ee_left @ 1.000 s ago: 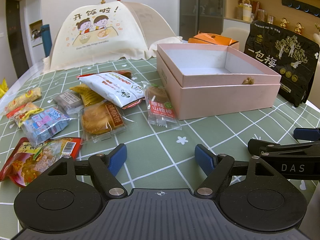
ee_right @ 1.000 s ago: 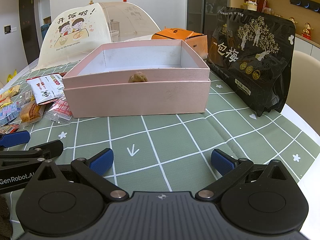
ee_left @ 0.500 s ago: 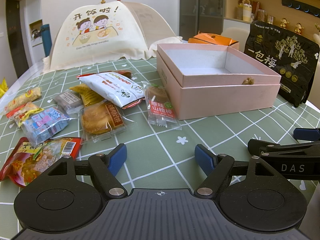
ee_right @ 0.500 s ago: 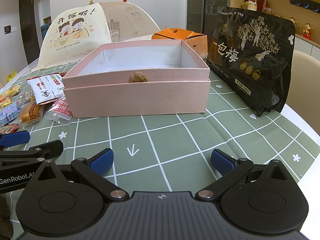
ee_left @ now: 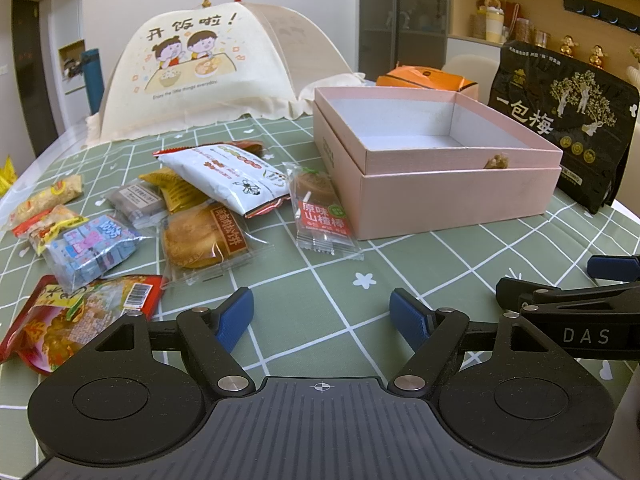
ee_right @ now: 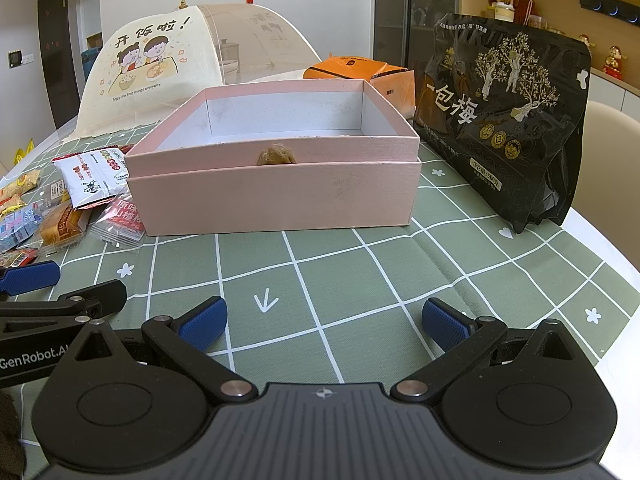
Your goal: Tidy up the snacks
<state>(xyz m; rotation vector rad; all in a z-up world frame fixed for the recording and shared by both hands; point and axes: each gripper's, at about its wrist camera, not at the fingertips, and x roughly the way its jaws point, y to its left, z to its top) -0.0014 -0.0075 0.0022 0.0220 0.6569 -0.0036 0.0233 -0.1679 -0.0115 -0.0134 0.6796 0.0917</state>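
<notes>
An open pink box (ee_left: 448, 196) (ee_right: 276, 196) stands on the green checked tablecloth, empty inside as far as I can see. Left of it lie several snack packets: a white packet (ee_left: 228, 176), a clear packet with a red label (ee_left: 322, 212) against the box, a round biscuit packet (ee_left: 204, 236), a blue packet (ee_left: 94, 246) and a red bag (ee_left: 68, 316). My left gripper (ee_left: 322, 316) is open and empty, low over the cloth in front of the snacks. My right gripper (ee_right: 324, 322) is open and empty in front of the box.
A large black bag (ee_right: 504, 120) stands right of the box. An orange box (ee_right: 360, 72) and a cream mesh food cover (ee_left: 212, 72) stand behind. The table edge (ee_right: 616, 240) curves at the right.
</notes>
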